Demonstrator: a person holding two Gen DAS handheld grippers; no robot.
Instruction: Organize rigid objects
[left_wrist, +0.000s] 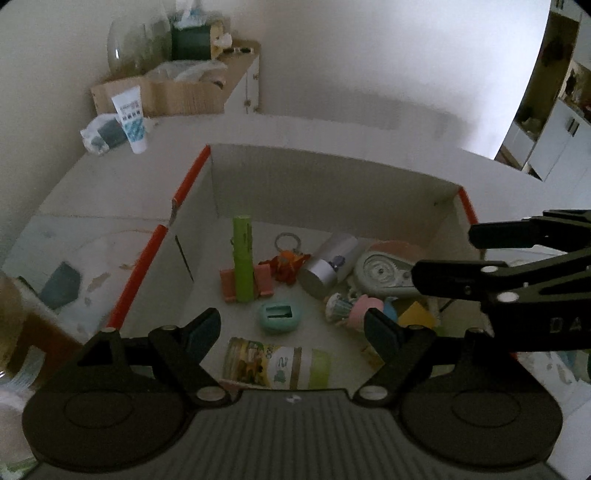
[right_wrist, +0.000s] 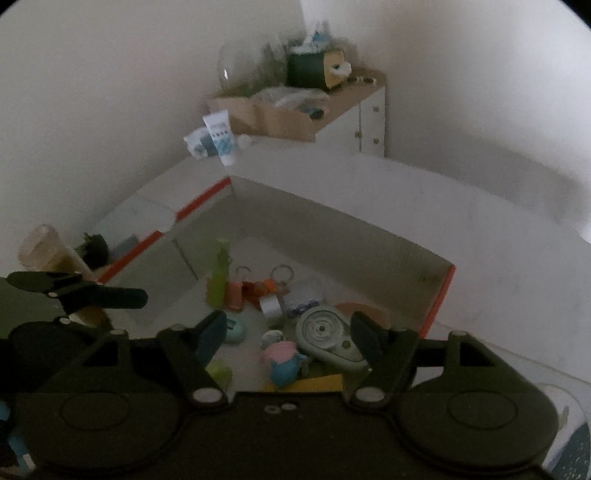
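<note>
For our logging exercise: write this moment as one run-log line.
left gripper: open, empty | right gripper: open, empty | both above box | items inside

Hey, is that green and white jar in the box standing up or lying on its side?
On its side. The jar lies flat on the floor of the box, its label running sideways, just ahead of the left gripper.
</note>
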